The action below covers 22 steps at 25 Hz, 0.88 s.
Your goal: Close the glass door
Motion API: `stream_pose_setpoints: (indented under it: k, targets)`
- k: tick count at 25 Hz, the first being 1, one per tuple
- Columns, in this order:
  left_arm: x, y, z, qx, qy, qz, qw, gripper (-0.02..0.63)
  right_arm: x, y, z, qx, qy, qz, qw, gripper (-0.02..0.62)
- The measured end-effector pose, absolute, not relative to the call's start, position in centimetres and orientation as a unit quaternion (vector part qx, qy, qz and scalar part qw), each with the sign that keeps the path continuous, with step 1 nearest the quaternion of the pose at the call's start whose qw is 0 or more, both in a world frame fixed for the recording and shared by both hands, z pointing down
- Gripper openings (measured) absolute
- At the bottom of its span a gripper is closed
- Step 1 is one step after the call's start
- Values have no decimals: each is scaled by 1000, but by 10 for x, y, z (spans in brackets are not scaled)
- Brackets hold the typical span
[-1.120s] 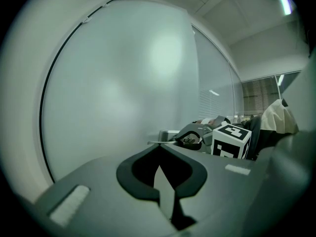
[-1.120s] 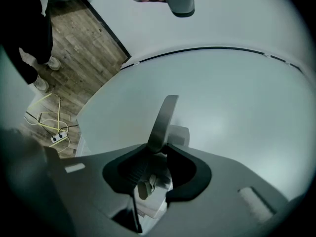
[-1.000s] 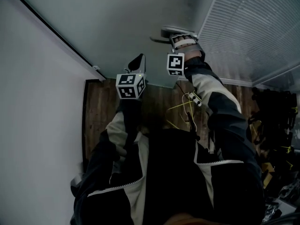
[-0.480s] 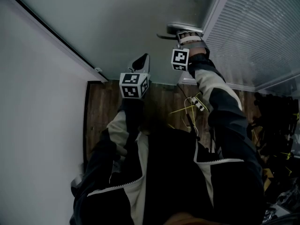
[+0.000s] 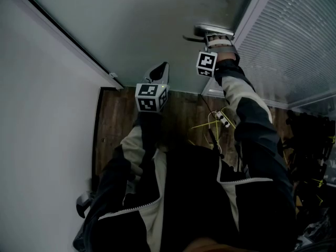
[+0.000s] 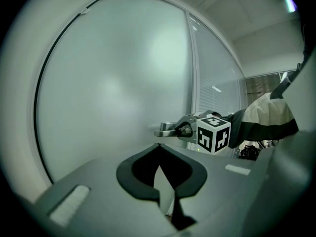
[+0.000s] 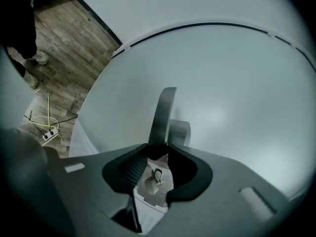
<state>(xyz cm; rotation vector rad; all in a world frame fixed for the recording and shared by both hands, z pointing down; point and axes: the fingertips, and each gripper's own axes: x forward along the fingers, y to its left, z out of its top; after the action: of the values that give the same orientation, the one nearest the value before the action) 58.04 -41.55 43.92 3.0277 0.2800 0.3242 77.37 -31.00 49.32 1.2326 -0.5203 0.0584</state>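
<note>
The frosted glass door (image 5: 131, 20) fills the upper middle of the head view. Its metal lever handle (image 5: 202, 33) sticks out near the door's right edge. My right gripper (image 5: 212, 35) is shut on that handle, and in the right gripper view the handle (image 7: 165, 112) rises from between the jaws of the right gripper (image 7: 159, 149). My left gripper (image 5: 161, 67) is shut with nothing in it, its tips close to the glass, left of and below the handle. In the left gripper view the left gripper (image 6: 158, 146) faces the door (image 6: 108, 83), with the handle (image 6: 165, 131) to the right.
A white wall (image 5: 42, 140) runs along the left. A glass panel with slatted blinds (image 5: 294, 41) stands right of the door. On the wooden floor (image 5: 115, 125) lies a power strip with yellow cables (image 5: 223, 121). Dark clutter (image 5: 310, 146) sits at the far right.
The handle and my right gripper have shifted right and slightly up in the head view, the door moving with them toward the blinds panel. My left gripper followed a little to the right.
</note>
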Motion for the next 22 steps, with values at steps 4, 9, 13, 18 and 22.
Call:
stream_pose_setpoints:
  k: [4,9,13,18,22]
  targets:
    - [578,-419,443,990,86,106,42,6,776,-311,493,575,-242,26,781,127]
    - [577,-420,446,989,86,109,44,6,778,-312,495,590,-248,31,768,141]
    - [578,-417,440,989,91,105,49,8,769,-302,483,656,-262,48,706,227]
    - [586,-414,437,988,101,97,59,6,693,-288,448,835,-334,69,431,15]
    - [595,-401,431,988,114,88,54,6,637,-273,434,908,-380,116,135,3]
